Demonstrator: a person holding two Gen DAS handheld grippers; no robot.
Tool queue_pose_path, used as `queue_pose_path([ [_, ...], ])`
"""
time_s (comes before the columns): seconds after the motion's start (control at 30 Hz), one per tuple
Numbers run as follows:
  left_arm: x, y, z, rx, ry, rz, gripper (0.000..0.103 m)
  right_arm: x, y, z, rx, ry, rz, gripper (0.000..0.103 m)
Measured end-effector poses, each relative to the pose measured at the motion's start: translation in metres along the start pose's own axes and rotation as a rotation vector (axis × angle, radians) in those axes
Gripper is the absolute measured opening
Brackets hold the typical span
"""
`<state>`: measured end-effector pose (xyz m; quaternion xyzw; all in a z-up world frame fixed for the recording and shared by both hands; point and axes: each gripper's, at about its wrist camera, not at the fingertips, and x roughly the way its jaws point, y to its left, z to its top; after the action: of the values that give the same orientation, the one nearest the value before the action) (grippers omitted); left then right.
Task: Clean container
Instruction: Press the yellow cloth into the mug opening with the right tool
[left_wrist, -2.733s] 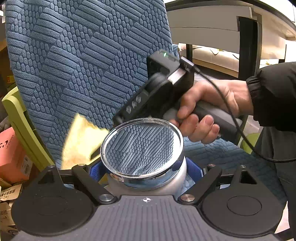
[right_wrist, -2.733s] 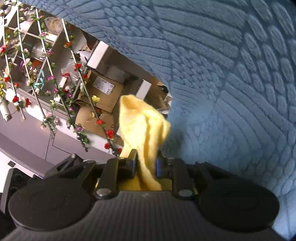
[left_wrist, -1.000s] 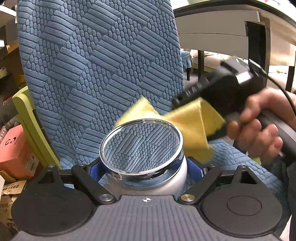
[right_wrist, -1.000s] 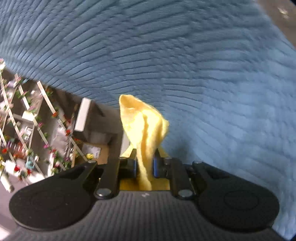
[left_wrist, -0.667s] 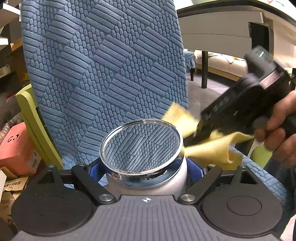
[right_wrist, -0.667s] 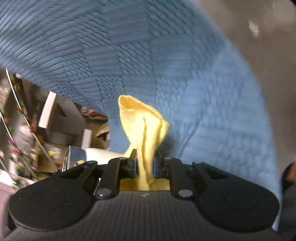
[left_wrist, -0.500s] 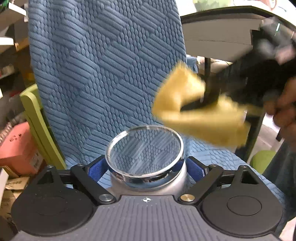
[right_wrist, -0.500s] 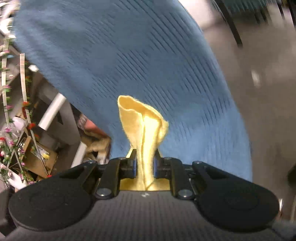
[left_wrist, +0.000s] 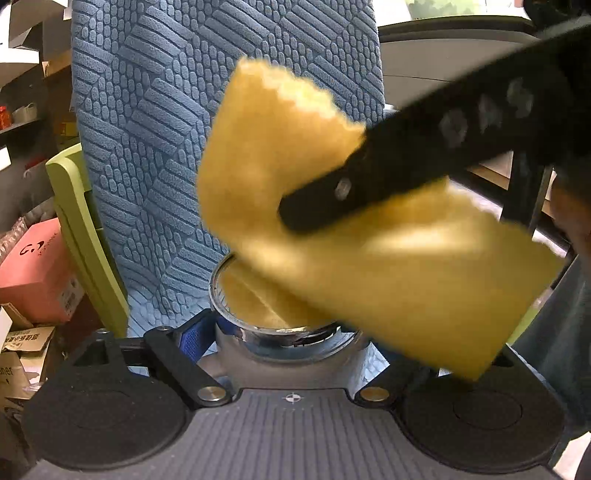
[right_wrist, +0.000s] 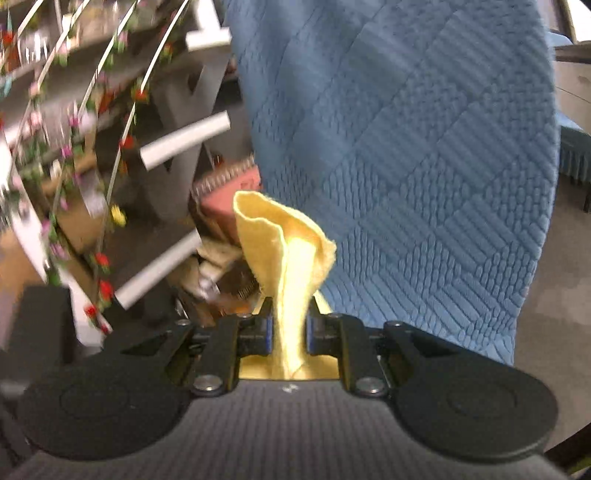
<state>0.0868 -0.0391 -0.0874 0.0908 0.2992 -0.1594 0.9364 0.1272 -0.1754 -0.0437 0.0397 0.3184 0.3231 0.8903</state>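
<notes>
My left gripper (left_wrist: 291, 332) is shut on a round white container (left_wrist: 266, 354) with a shiny metal rim and a mirror-like top, held upright. My right gripper (right_wrist: 289, 328) is shut on a folded yellow cloth (right_wrist: 284, 251). In the left wrist view the right gripper (left_wrist: 369, 184) comes in from the upper right, and the yellow cloth (left_wrist: 369, 258) hangs over the right side of the container's top, covering most of it. The cloth is reflected in the shiny top.
A blue quilted chair back (left_wrist: 184, 129) fills the background, also in the right wrist view (right_wrist: 406, 166). A lime-green chair edge (left_wrist: 81, 229) and a pink box (left_wrist: 37, 273) stand left. Shelves with flower garlands (right_wrist: 92, 147) are on the left.
The right gripper has swung the cloth from behind and right of the container to above it, then down onto its top. The left gripper holds the container steady.
</notes>
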Motion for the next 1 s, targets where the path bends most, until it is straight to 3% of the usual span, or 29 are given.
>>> queue_pose_path([
  [0.17,0.001,0.001,0.0,-0.008,0.003,-0.002,0.09,0.009,0.01,-0.004,-0.034,0.035,0.034,0.016],
  [0.3,0.002,-0.001,0.0,0.002,0.004,0.0,0.091,0.012,0.014,0.0,0.031,0.056,0.108,0.016],
  [0.57,0.003,-0.002,0.0,0.008,0.005,0.0,0.091,0.003,0.007,-0.001,-0.009,0.049,0.045,0.015],
  [0.83,0.002,-0.004,0.0,0.009,0.002,-0.002,0.091,0.011,0.01,0.002,-0.016,0.081,0.133,0.016],
  [1.0,0.0,-0.005,0.0,0.011,0.0,-0.003,0.09,-0.001,0.007,0.001,-0.022,0.082,0.051,0.015],
])
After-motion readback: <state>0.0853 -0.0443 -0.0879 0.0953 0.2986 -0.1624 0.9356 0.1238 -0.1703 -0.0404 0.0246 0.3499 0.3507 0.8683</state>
